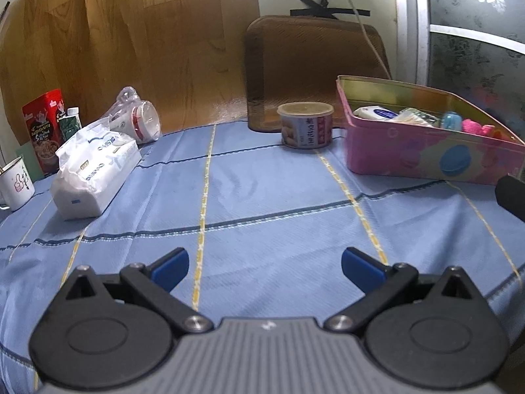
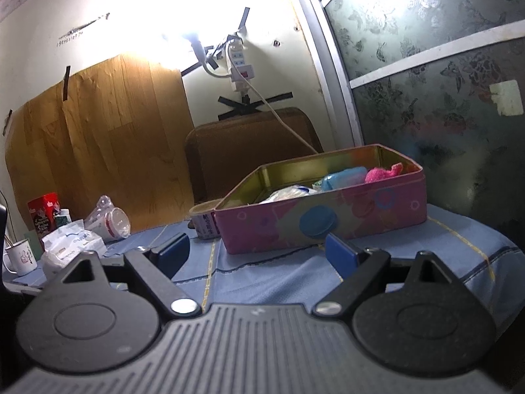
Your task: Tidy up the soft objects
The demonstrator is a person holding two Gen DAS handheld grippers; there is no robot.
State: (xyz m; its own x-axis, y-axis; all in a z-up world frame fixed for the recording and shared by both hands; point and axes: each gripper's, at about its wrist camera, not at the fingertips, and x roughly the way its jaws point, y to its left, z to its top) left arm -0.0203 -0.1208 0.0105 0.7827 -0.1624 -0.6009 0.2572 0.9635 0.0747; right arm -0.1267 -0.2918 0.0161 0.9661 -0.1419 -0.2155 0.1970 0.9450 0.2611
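Observation:
A pink tin box (image 1: 423, 151) stands open on the blue cloth at the right; it also shows in the right wrist view (image 2: 328, 220). Inside lie a white packet (image 1: 377, 113), a blue soft item (image 2: 344, 177) and a pink fluffy item (image 2: 382, 174). A white tissue pack (image 1: 95, 170) lies on the cloth at the left, also seen in the right wrist view (image 2: 70, 246). My left gripper (image 1: 265, 267) is open and empty above the cloth. My right gripper (image 2: 257, 252) is open and empty just in front of the tin.
A lidded food can (image 1: 306, 124) stands beside the tin's left end. A bagged cup (image 1: 137, 118), a red carton (image 1: 44, 128), a small bottle (image 1: 70, 123) and a white mug (image 1: 16, 180) crowd the far left. A brown cushion (image 1: 315, 65) leans on the back wall.

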